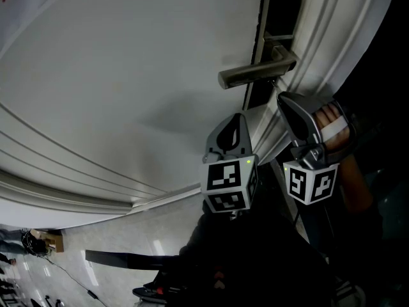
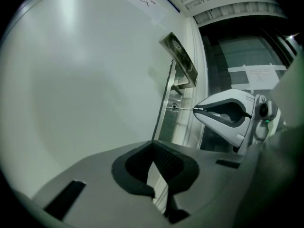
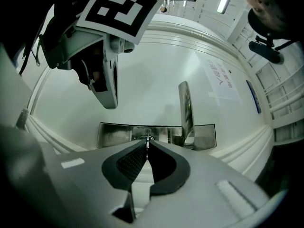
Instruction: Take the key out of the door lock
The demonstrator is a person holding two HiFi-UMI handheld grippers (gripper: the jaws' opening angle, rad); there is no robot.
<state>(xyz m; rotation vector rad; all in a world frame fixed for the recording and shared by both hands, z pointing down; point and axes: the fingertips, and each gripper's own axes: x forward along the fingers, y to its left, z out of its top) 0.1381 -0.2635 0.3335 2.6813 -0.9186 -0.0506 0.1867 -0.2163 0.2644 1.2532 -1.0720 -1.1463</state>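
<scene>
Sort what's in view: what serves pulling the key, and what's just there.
For the job:
- key, gripped by the shut right gripper
- lock

Just there:
- door handle
- left gripper, shut on nothing
- paper notice

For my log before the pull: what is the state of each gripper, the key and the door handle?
right gripper: shut on the key.
left gripper: shut, empty.
key: in the door lock, not yet out.
door handle: free, no gripper on it.
</scene>
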